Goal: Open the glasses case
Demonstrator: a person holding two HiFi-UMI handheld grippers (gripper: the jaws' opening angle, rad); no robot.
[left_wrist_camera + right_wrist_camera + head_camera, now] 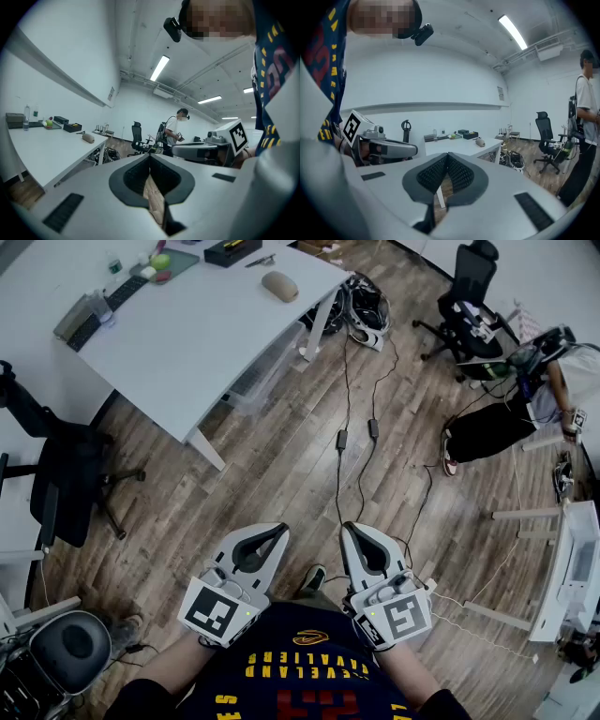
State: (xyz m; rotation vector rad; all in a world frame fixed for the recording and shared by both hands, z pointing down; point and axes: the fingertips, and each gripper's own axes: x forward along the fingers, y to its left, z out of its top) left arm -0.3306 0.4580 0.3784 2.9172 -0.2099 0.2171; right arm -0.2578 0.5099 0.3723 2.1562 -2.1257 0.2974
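Observation:
A tan oval glasses case (279,285) lies shut near the right end of the white table (197,343), far ahead of me. It also shows small in the left gripper view as the case (88,138) and in the right gripper view as the case (480,142). My left gripper (281,532) and right gripper (349,529) are held side by side close to my body, over the wooden floor. Both are shut with nothing between the jaws, as the left gripper (150,155) and right gripper (448,154) show in their own views.
On the table are a black box (232,251), a keyboard (103,307) and small items. Cables (356,427) run across the floor. Black office chairs (469,287) (56,474) stand at far right and left. A person (525,399) stands at right beside another white desk (577,568).

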